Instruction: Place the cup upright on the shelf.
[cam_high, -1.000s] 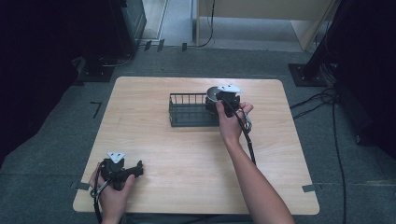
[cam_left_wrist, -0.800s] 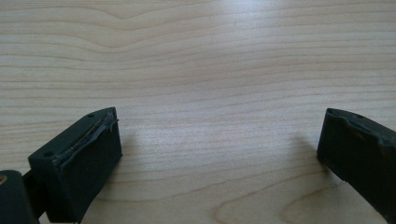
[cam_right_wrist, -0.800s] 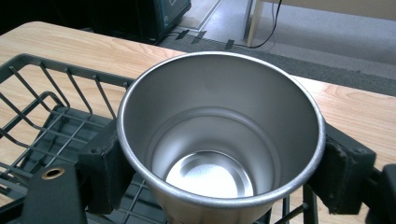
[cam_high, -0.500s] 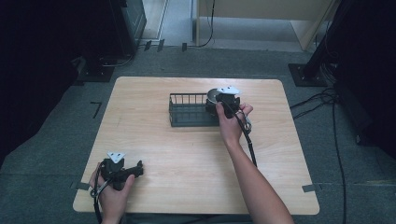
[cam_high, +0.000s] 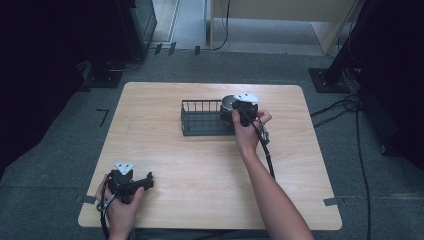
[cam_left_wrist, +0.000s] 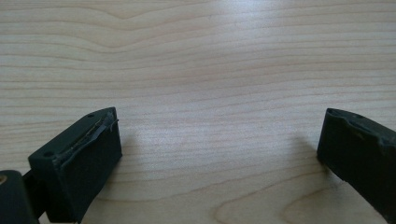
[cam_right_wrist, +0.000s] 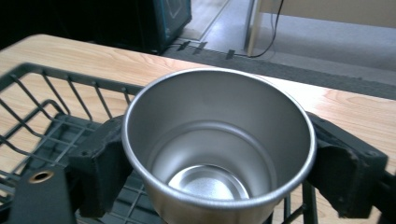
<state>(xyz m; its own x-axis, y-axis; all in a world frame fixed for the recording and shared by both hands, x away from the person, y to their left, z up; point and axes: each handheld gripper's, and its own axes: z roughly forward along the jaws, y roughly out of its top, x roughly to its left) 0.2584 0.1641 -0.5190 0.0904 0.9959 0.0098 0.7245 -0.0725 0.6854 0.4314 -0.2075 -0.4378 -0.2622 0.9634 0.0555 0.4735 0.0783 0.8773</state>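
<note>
Centrally, the light wooden counter (cam_high: 200, 165) carries a black wire basket (cam_high: 202, 119) at its far side. Right tongs (cam_right_wrist: 219, 158) clamp the shiny steel cup (cam_right_wrist: 217, 140) upright over the basket's right end. Left tongs (cam_left_wrist: 219, 154) rest near-left, jaws apart.

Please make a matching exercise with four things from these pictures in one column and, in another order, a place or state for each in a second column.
1. steel cup
2. wire basket
3. left gripper
4. right gripper

a. open, over bare wood
b. dark, on the table's far half
c. shut on the cup
d. upright, empty, shiny

Pairs: 1-d, 2-b, 3-a, 4-c
</note>
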